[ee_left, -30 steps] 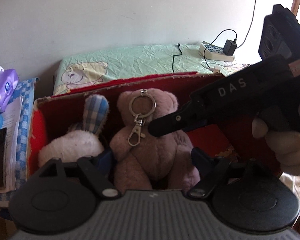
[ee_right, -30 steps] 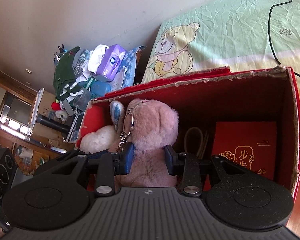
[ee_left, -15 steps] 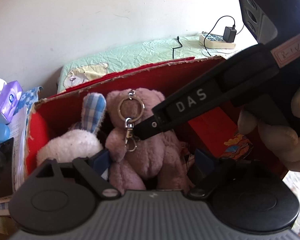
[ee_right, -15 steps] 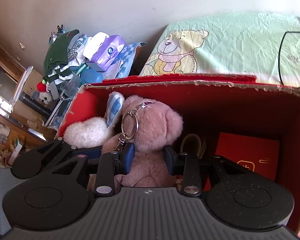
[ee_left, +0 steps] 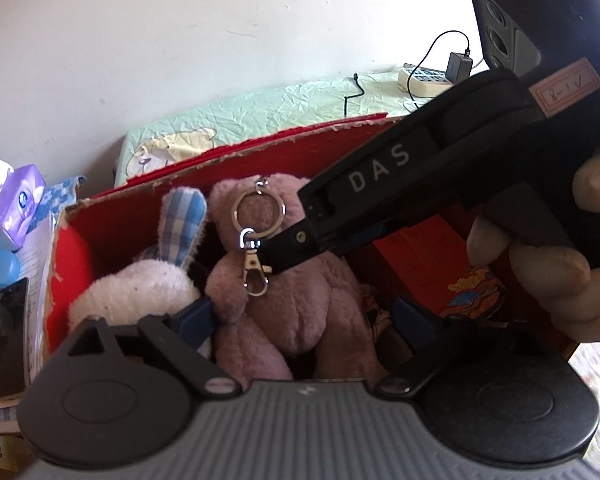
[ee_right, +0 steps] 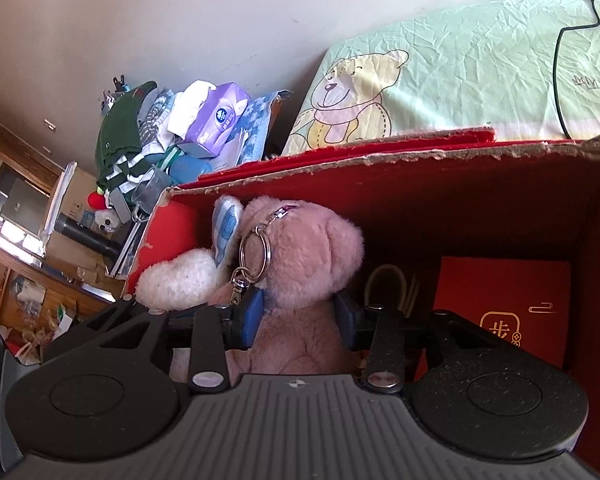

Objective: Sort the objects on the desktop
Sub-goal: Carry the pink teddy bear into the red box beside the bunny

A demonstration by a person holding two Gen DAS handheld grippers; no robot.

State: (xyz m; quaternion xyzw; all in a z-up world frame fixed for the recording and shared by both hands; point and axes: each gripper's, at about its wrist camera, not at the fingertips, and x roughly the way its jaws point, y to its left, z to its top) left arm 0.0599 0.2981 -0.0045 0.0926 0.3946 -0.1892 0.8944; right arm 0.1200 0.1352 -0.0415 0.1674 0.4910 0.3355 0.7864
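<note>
A pink plush bear with a metal key ring sits upright in an open red cardboard box, beside a white plush rabbit with a blue checked ear. My right gripper is shut on the bear just below its head. In the left wrist view it reaches in from the right, held by a hand, with its tip at the bear's chest. My left gripper stands open, its fingers wide on either side of the bear's legs.
A red booklet with gold print and a cord loop lie in the box's right half. Left of the box are a purple tissue pack, a phone and piled clothes. Behind lies a bear-print sheet with a power strip.
The right gripper's body has risen and come nearer in the left wrist view, its tip still on the bear. The bear sits a little lower in the box. The left gripper stays open.
</note>
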